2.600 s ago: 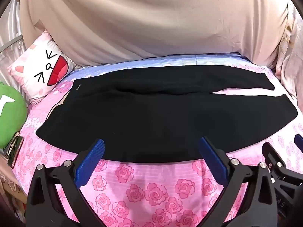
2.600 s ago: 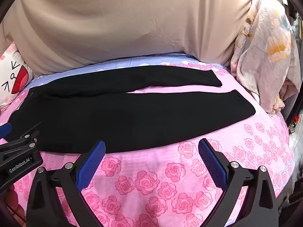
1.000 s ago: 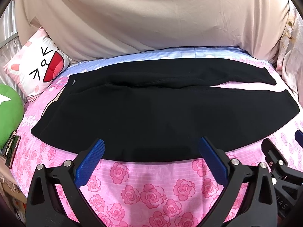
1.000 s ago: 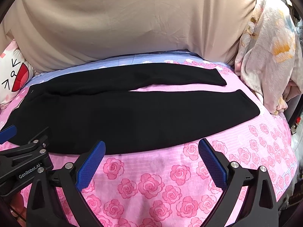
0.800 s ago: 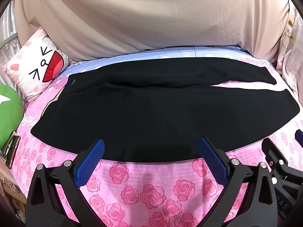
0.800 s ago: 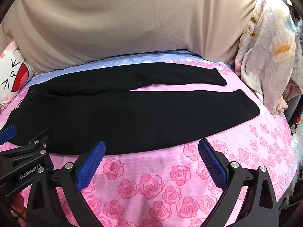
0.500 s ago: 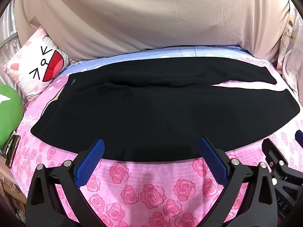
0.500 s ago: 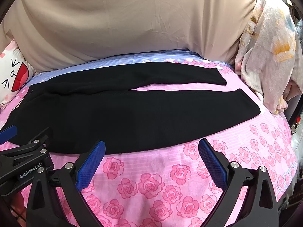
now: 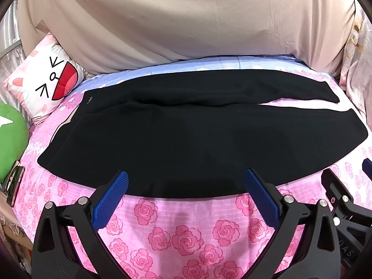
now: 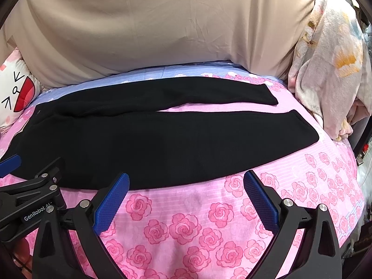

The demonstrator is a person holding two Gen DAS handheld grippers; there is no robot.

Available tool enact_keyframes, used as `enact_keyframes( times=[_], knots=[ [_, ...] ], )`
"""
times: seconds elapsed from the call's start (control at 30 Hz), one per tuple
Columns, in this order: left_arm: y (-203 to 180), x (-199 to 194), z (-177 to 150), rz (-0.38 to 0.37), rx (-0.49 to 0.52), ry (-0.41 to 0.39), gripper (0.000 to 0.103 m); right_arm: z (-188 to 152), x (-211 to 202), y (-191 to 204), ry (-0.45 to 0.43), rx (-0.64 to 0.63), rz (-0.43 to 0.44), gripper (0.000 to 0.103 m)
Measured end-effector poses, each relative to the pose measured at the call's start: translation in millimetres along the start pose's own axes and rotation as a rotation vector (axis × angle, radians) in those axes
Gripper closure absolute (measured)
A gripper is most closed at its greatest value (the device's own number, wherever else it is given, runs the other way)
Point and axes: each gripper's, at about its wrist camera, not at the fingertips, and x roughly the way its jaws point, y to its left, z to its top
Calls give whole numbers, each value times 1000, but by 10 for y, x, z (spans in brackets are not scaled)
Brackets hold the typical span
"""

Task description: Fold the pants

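Black pants (image 9: 186,139) lie flat across a pink rose-print bed (image 9: 186,230), waistband at the left, both legs running right with a thin gap between them. In the right wrist view the same pants (image 10: 162,139) end in two cuffs at the right. My left gripper (image 9: 186,186) hovers open over the near edge of the pants, nothing between its blue pads. My right gripper (image 10: 186,188) is open too, just in front of the near leg's edge. Part of the left gripper (image 10: 30,193) shows at the right wrist view's left side.
A beige sheet (image 9: 186,23) hangs behind the bed. A cat-face pillow (image 9: 46,81) and a green cushion (image 9: 11,139) sit at the left. A phone-like object (image 9: 15,183) lies by the left edge. A floral blanket (image 10: 330,69) is piled at the right.
Over 2.6 seconds both grippers shifted slightly, so the pants sit a bit differently in view. In the last second almost nothing moved. Both stay open.
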Motion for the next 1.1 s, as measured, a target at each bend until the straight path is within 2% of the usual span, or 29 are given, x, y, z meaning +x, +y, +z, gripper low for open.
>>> enact_keyframes(
  times=[0.7,0.8,0.93,1.1],
  knots=[
    [-104,182,120,8,12,36,5,81,225,-24,28,-11,23,6],
    [-78,224,158,6,11,39,5,104,319,-92,43,-10,48,6],
    [185,354,243,26,-14,35,5,270,634,-516,87,8,85,6],
    [777,634,440,116,-84,39,5,859,1287,-1493,101,39,46,6]
  ],
)
